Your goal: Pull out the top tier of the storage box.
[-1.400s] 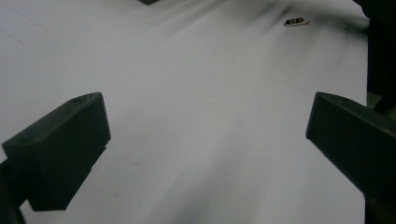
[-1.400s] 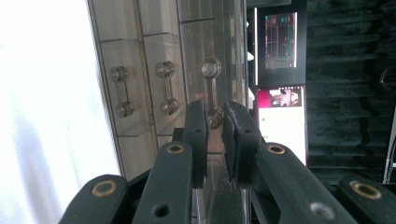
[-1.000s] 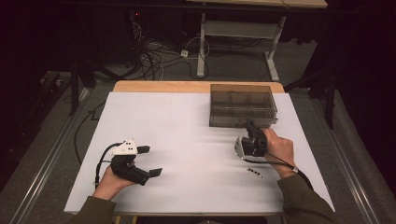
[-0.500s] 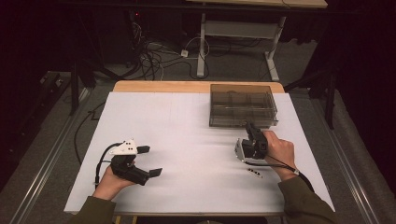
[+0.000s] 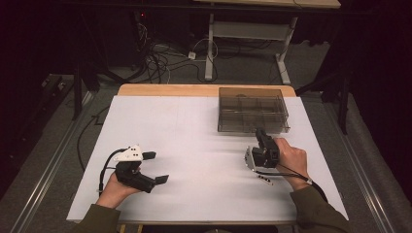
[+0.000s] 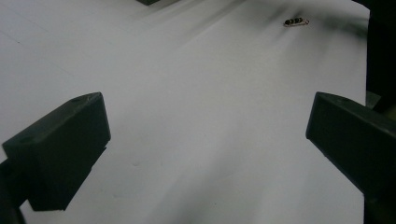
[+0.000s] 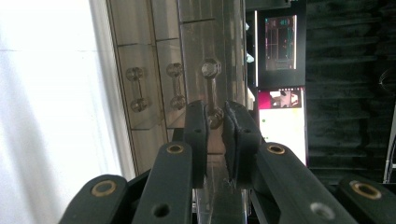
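High view: smoky clear plastic compartment box (image 5: 252, 109) sits at the far right of the white table top (image 5: 194, 145), lid on. Right gripper (image 5: 263, 137) points away from the person at the box's near wall, tip just at that wall; right hand (image 5: 291, 155) wraps the body from the right side, forearm in an olive sleeve comes up from the bottom edge, gripper rolled onto its side with its grey plate facing left. Right gripper view: jaws nearly pressed together, pinching a small clear latch or handle bar on the box (image 7: 211, 84) front; box wall and its dividers run upright in this view, so the camera is turned sideways to the box. Small dark beaded clip-like item (image 5: 265, 179) lies on the table top on the near side of the box, just beside the right hand. Left gripper (image 5: 158, 167) is well apart from the box, toward the near left; left hand (image 5: 119, 187) grips it from below, jaws aimed right. Left gripper view: jaws spread wide, nothing between them, bare table top below, the small item (image 6: 296, 21) far off.
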`<state>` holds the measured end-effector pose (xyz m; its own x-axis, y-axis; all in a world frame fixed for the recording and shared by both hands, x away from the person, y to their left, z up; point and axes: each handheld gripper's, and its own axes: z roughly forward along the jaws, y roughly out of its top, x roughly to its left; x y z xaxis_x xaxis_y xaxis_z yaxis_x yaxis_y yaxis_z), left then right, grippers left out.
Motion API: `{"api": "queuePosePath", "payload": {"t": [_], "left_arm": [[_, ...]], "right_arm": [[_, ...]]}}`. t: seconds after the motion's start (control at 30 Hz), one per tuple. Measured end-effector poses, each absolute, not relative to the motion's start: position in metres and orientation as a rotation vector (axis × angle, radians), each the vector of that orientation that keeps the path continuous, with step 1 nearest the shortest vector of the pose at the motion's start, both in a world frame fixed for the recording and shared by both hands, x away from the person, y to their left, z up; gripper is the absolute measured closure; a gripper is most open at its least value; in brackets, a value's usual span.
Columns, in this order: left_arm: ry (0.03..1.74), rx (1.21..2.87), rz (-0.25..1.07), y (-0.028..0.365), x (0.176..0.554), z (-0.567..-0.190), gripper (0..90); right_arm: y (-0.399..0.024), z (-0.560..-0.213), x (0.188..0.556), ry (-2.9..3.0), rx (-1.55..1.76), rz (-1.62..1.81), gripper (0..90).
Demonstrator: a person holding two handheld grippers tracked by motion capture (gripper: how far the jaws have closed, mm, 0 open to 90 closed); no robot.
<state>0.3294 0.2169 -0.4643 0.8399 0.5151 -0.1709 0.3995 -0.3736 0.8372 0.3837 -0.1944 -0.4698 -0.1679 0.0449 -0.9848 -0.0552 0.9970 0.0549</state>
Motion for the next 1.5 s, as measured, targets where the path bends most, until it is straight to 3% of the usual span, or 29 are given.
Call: {"api": "queuePosePath", "payload": {"t": [0.53,1.2,1.5], "left_arm": [[0.672,2.014,0.146,0.217,0.329,-0.464,0.0],[0.671,2.015,0.147,0.217,0.329,-0.464,0.0],[0.670,2.021,0.148,0.216,0.329,-0.465,0.0]], "right_arm": [[-0.195,-0.472,0.380,1.738,-0.017,0.087,79.8],[-0.208,-0.470,0.359,1.780,0.038,0.175,45.8],[-0.213,-0.473,0.348,1.786,0.047,0.185,37.3]]}}
